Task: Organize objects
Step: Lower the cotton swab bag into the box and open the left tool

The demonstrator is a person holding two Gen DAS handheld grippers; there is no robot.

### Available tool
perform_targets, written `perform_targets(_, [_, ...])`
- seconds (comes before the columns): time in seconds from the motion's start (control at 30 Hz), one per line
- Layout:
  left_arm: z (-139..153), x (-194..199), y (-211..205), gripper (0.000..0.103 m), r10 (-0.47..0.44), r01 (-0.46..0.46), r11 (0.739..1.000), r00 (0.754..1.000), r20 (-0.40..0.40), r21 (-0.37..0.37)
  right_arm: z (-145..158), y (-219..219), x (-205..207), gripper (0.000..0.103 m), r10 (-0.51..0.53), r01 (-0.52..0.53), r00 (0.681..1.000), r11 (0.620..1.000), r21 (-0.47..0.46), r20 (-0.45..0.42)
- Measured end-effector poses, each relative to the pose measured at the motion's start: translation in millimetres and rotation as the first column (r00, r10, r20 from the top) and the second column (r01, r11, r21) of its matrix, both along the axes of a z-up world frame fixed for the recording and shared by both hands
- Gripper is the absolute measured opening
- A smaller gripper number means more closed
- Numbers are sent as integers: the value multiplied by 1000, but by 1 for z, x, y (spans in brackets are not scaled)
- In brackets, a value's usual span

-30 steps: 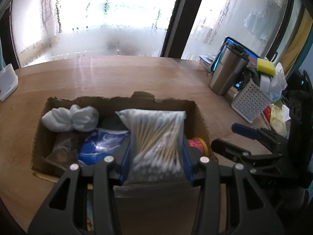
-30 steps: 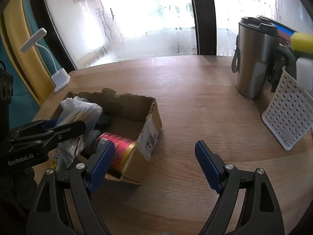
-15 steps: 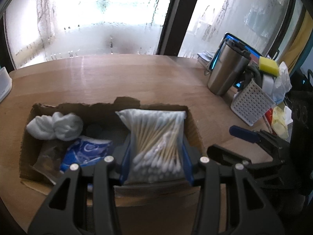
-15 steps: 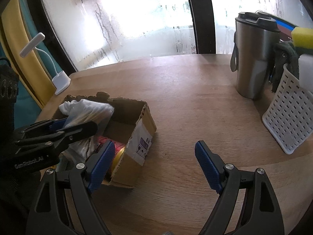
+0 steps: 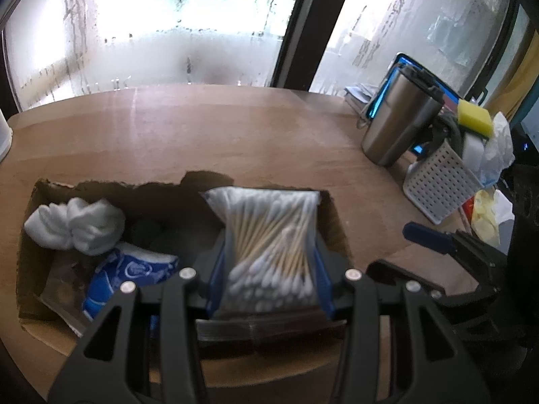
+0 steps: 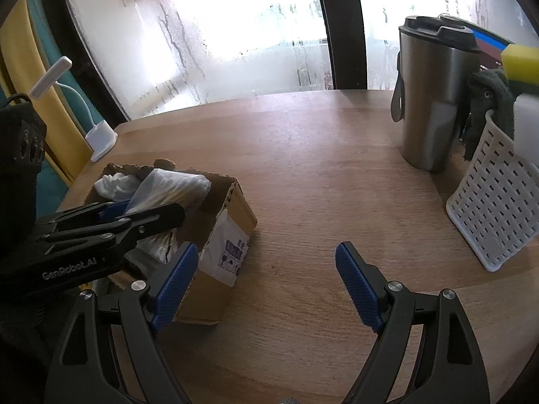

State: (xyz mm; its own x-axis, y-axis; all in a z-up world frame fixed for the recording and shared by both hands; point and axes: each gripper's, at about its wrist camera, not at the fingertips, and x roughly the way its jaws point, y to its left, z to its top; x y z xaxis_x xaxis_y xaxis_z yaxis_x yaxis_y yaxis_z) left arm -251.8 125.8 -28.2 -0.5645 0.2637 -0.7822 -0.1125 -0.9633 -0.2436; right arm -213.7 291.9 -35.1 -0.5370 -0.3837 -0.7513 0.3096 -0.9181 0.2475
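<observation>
The left claw (image 5: 271,277) pinches a clear bag of cotton swabs (image 5: 269,235), its blue pads pressed against the bag's two sides. The bag hangs over the right end of an open cardboard box (image 5: 333,215), at about 6 o'clock in the left wrist view, its lower part inside the box walls; whether it touches the bottom cannot be told. In the box, toward 9 o'clock, lie a white bundle (image 5: 75,227) of cloth or socks (hard to say which) and, just beside it toward the camera, a blue-and-white packet (image 5: 129,271). The box sits on a wooden counter (image 5: 219,134).

The right claw (image 6: 266,281) is spread wide and holds nothing; bare counter shows between its pads. Its left pad sits just in front of the box's near corner, though contact cannot be judged. In the right wrist view the box is at 9 o'clock, with the left claw and bag over it.

At 2 o'clock in both views stands a steel tumbler (image 6: 434,101) with a black lid. Just beside it, at 3 o'clock, a white perforated basket (image 6: 498,208) holds a yellow sponge (image 6: 520,64) and a dark cloth (image 6: 492,101). A small white lamp (image 6: 97,136) stands at the counter's far left edge, near 10 o'clock, before a fogged window (image 6: 235,33).
</observation>
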Motion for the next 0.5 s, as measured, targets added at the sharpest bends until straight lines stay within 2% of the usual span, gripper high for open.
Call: perform_targets(0.5, [-1,-15,17,47,-37,39,998,999,33,-47,-6,10,-2,86,-20,20,1000,1000,-20,17])
